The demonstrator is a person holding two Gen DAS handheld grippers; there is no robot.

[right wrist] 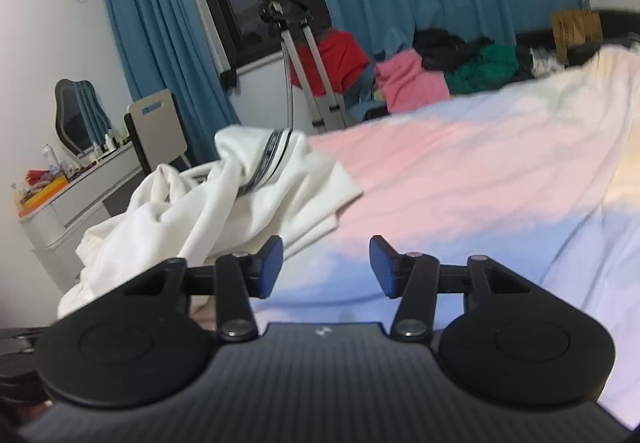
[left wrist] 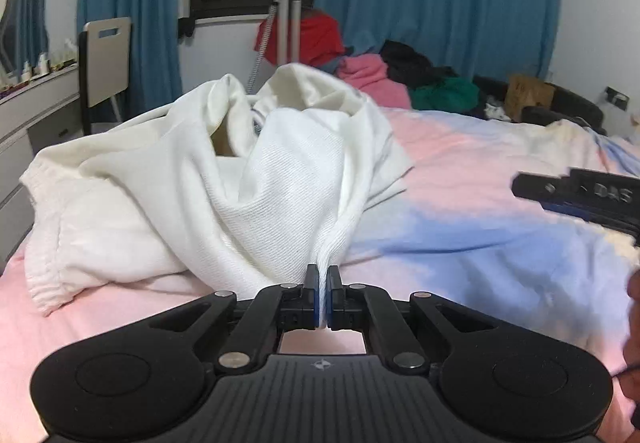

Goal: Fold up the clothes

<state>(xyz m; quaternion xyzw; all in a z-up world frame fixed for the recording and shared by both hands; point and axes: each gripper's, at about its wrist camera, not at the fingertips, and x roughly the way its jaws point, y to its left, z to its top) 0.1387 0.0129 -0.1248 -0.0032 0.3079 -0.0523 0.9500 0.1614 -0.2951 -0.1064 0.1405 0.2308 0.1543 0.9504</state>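
Observation:
A crumpled white garment (left wrist: 208,187) lies on the pink-and-blue bed sheet (left wrist: 460,227). My left gripper (left wrist: 323,295) is shut on a pinched fold of the white garment and pulls it up into a ridge. In the right wrist view the same garment (right wrist: 208,203) lies to the left, with a dark-striped collar showing. My right gripper (right wrist: 326,267) is open and empty above bare sheet (right wrist: 460,183), just right of the garment. The right gripper also shows at the right edge of the left wrist view (left wrist: 580,195).
A pile of red, pink, black and green clothes (left wrist: 384,71) lies at the far side of the bed. A tripod stand (left wrist: 286,11) and blue curtains stand behind. A white dresser (left wrist: 28,111) and a chair (left wrist: 106,59) stand at the left.

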